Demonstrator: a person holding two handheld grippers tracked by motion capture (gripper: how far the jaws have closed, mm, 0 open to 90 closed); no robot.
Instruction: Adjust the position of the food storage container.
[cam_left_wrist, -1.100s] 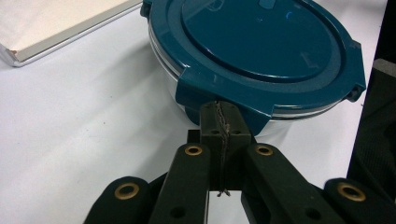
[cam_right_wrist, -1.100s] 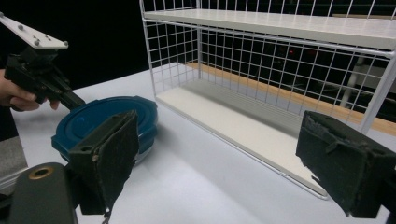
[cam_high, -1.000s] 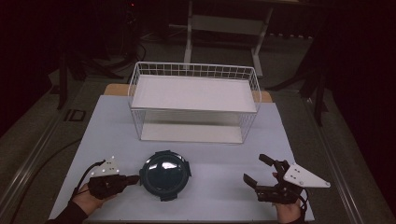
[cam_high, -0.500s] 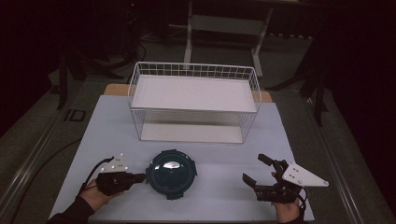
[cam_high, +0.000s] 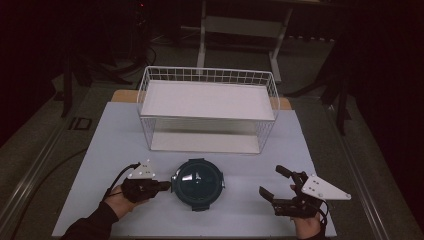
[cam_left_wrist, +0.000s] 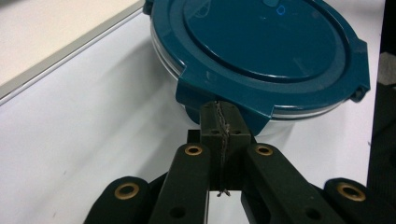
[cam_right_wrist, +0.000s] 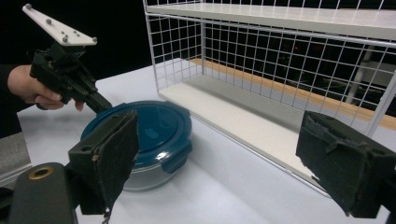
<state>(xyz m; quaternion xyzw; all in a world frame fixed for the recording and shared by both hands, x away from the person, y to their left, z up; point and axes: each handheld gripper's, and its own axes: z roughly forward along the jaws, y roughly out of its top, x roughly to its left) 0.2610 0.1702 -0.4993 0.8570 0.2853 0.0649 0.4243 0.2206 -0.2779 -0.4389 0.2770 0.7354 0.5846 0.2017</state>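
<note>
round glass container with a teal clip-on lid (cam_high: 198, 183) sat at lower centre, before the white wire basket (cam_high: 207, 107). left gripper (cam_high: 165, 185), jaws pressed together, nudged a lid latch; it could skid the container away. right gripper (cam_high: 274, 184) was spread wide, empty.

A round glass container with a dark teal snap-on lid (cam_high: 198, 182) sits on the pale blue-white table top (cam_high: 100, 150), near its front edge. The left gripper (cam_high: 165, 185) lies level, jaws closed, its tip touching the lid's left rim. The right gripper (cam_high: 274, 183) rests well apart to the right, jaws spread wide. A white wire two-tier basket shelf (cam_high: 207, 107) stands behind the container.
</note>
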